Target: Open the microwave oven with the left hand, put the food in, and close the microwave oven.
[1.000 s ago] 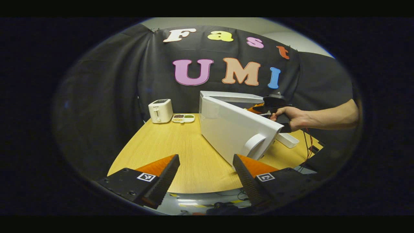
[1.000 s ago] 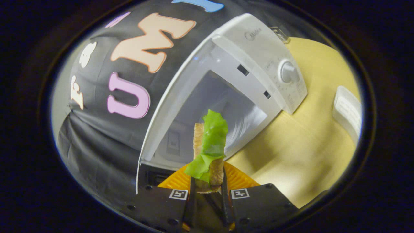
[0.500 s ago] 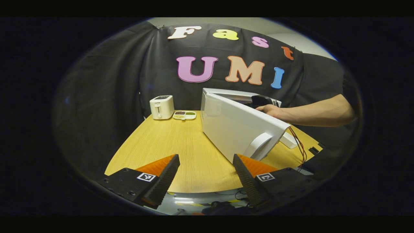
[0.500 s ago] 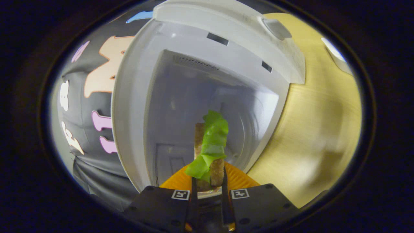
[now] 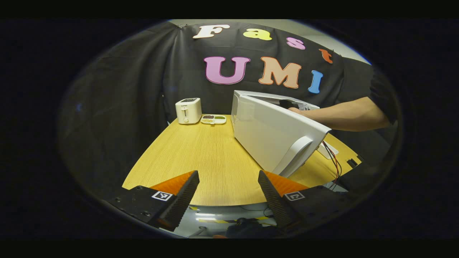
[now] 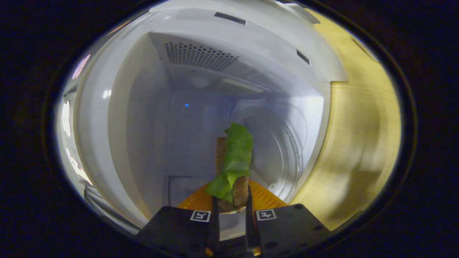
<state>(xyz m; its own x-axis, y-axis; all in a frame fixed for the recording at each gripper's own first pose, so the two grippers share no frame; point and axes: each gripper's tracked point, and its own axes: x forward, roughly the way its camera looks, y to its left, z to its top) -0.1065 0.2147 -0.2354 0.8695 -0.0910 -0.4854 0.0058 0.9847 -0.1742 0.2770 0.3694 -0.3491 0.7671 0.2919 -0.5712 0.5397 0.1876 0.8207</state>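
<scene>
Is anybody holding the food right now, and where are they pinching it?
The right hand-held gripper pinches the food by its bottom end. The left hand-held gripper holds nothing.

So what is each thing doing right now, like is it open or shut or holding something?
microwave door: swung open.
microwave: cavity open, nothing lying inside yet.
sandwich: held upright, at the cavity's mouth.
right gripper: shut on the sandwich.
left gripper: open, holding nothing.
toaster: standing on the table, slots look empty.
</scene>
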